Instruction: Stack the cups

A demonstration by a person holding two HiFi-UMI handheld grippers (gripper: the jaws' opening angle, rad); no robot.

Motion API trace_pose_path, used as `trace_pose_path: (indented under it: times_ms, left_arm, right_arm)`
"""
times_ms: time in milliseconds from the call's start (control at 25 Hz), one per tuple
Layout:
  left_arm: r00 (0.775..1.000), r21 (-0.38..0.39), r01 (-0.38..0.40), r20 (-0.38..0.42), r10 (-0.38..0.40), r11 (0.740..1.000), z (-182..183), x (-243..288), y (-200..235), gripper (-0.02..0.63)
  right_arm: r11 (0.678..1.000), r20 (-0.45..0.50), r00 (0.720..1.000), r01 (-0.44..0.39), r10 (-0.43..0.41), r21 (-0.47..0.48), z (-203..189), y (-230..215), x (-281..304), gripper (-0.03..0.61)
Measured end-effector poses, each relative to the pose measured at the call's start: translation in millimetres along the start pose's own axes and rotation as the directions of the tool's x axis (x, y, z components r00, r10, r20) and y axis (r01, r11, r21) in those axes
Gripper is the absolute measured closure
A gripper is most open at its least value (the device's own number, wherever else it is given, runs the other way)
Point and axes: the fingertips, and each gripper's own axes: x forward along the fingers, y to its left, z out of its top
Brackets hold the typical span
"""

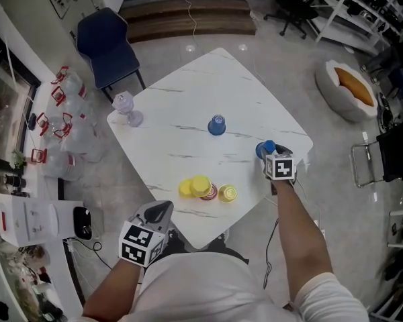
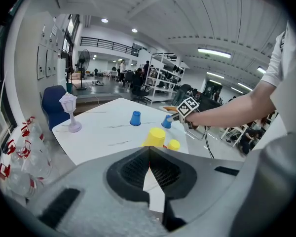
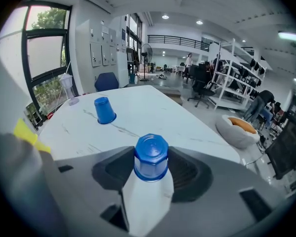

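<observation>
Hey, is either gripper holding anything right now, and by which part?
The right gripper clamps an upside-down blue plastic cup by its opposite side walls. The left gripper is shut and holds nothing.

Seemingly a lantern ornament [image 1: 127, 108], blue chair [image 1: 107, 45] beyond.

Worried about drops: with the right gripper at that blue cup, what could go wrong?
The gripped blue cup stands close to the table edge; if the right gripper slips on its tapered side, it could fall to the floor. Carrying it low to the other blue cup could knock that one over.
</observation>
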Motion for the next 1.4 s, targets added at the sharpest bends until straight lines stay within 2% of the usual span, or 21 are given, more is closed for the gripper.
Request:
trace_pose_path:
  times_ms: [240, 400, 520, 720, 880, 1160, 1400]
  left_arm:
    - [1.0, 0.013, 0.016, 0.02, -0.017, 1.0, 6.7, 2.7, 4.7, 0.604]
    - [0.999, 0.026, 0.037, 0.037, -0.038, 0.999, 12.7, 2.8, 6.7, 0.604]
    - [0.997, 0.039, 0.057, 0.045, -0.059, 0.998, 15.6, 3.7, 5.7, 0.604]
    - [0.995, 0.061, 0.088, 0.051, -0.091, 0.994, 17.5, 3.6, -1.1, 0.604]
    - [0.992, 0.072, 0.11, 0.05, -0.114, 0.991, 15.7, 1.3, -7.1, 0.604]
    - [0.991, 0.074, 0.126, 0.045, -0.13, 0.989, 8.5, -2.8, -10.6, 0.604]
    - [0.991, 0.065, 0.124, 0.05, -0.127, 0.99, 5.0, -5.6, -10.0, 0.604]
  right_arm:
    - [0.999, 0.074, 0.997, -0.034, 0.034, 0.0, 15.3, 23.3, -34.8, 0.36]
    - [0.993, 0.136, 0.984, -0.117, 0.118, -0.012, 23.2, 68.8, -79.1, 0.36]
    - [0.984, 0.149, 0.973, -0.171, 0.178, -0.056, 21.3, 106.6, -110.7, 0.36]
    - [0.956, 0.124, 0.957, -0.239, 0.261, -0.169, 11.1, 162.3, -152.0, 0.36]
    - [0.933, 0.075, 0.956, -0.257, 0.284, -0.252, -2.7, 192.5, -162.5, 0.359]
    - [0.929, 0.047, 0.956, -0.27, 0.29, -0.253, -15.4, 211.4, -157.6, 0.359]
    - [0.92, 0.021, 0.96, -0.261, 0.279, -0.293, -20.4, 216.4, -152.2, 0.359]
